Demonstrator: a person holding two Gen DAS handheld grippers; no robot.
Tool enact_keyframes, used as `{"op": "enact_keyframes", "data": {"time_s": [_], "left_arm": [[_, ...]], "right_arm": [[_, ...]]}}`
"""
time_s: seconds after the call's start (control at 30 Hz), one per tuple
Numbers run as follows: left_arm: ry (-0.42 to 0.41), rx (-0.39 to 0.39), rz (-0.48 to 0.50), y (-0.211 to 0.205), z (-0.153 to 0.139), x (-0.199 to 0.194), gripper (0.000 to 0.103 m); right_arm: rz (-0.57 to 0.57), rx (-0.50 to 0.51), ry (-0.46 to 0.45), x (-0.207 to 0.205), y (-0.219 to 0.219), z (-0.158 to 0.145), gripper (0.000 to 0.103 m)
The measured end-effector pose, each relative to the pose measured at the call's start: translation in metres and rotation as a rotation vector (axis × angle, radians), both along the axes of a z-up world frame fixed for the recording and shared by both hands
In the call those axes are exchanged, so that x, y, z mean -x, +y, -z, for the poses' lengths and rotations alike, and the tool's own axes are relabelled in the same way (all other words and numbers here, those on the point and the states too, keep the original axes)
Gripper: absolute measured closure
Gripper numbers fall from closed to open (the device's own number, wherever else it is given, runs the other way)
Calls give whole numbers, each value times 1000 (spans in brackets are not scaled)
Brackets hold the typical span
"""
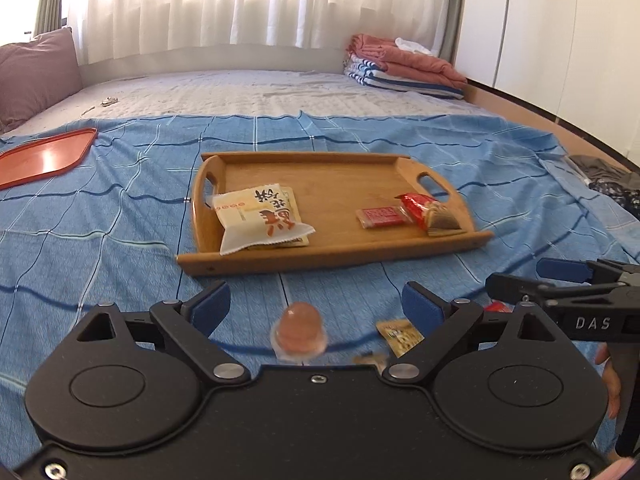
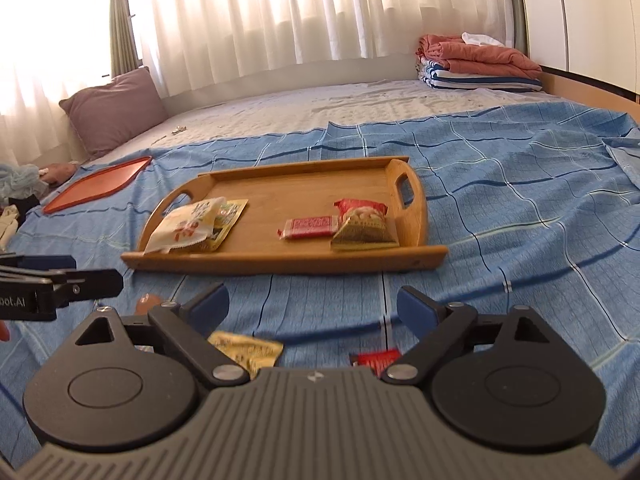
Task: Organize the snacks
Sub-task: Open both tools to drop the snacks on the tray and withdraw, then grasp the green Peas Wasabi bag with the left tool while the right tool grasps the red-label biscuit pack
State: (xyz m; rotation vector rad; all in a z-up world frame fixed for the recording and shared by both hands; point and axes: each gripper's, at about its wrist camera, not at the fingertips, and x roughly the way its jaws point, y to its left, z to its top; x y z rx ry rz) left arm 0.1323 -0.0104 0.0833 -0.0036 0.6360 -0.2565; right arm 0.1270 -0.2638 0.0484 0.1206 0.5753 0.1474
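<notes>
A: Although four packets already lay in the wooden tray (image 1: 334, 258), how much of the sorting was left?

B: A fair share, by the look of it. Inside the tray sat a white packet (image 1: 260, 218) over a yellow one at its left handle end, and a flat red bar (image 1: 380, 217) beside a red-and-gold pouch (image 1: 432, 214) at its right handle end. On the blue bedsheet (image 1: 100, 240) just in front of the tray, three snacks waited: a pink jelly cup (image 1: 298, 334), a small yellow packet (image 2: 248, 350) and a small red packet (image 2: 374, 360).

A: And the tools?

B: The left hand-held gripper (image 1: 316, 306) was spread wide and empty, the jelly cup lying between its fingers on the near side of the tray. The right hand-held gripper (image 2: 312, 306) was likewise released, holding nothing, above the yellow and red packets.

A: So roughly halfway?

B: That seemed a fair judgement; the jelly cup looked next. An orange tray (image 1: 44, 156), well left of the wooden tray, held nothing visible.
</notes>
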Motion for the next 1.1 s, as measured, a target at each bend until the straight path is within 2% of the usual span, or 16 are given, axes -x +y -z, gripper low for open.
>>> {"op": "enact_keyframes", "data": {"time_s": [0.23,0.6,0.9,1.1], "left_arm": [[-18,3,5,-4,13,42,10],[-30,-7,6,-4,44,93,9],[-13,-26,41,-19,64,108,9],[-5,-19,52,-24,69,108,13]], "right_arm": [[-10,73,-37,44,4,10,1],[-61,169,-54,90,19,38,0],[-50,241,-82,104,29,57,0],[-8,212,-92,103,10,54,0]]}}
